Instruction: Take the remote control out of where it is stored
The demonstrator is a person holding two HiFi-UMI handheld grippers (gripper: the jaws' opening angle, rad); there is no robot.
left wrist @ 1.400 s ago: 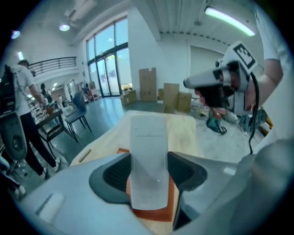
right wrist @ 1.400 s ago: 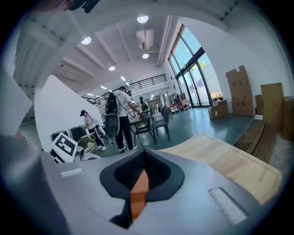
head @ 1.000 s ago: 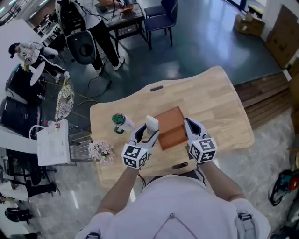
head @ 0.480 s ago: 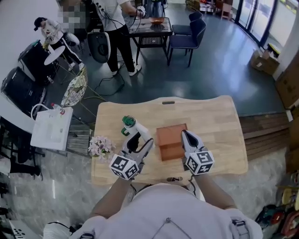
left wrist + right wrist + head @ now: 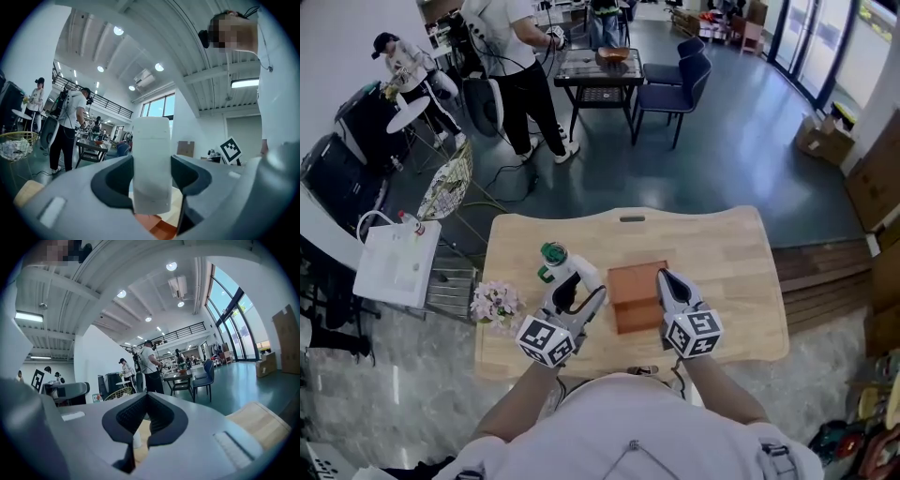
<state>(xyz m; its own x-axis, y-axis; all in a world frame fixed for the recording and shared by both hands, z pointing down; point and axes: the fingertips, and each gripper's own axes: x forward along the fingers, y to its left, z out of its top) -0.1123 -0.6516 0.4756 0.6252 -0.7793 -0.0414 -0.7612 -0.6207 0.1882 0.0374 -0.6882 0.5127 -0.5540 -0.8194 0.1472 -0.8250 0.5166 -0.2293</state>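
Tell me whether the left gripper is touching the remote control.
Touching. The left gripper view shows the remote control squeezed between the left gripper fingers.

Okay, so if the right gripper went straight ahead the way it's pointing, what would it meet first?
Probably nothing near: the right gripper, shut and empty, aims out over the table beside the wooden box. A small white thing shows past its tips, but its depth is unclear.

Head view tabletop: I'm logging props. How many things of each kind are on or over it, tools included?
Tools: 2, left tool and right tool
White remote: 1
Wooden box: 1
Green-and-white item: 1
Flower bunch: 1
Total: 6
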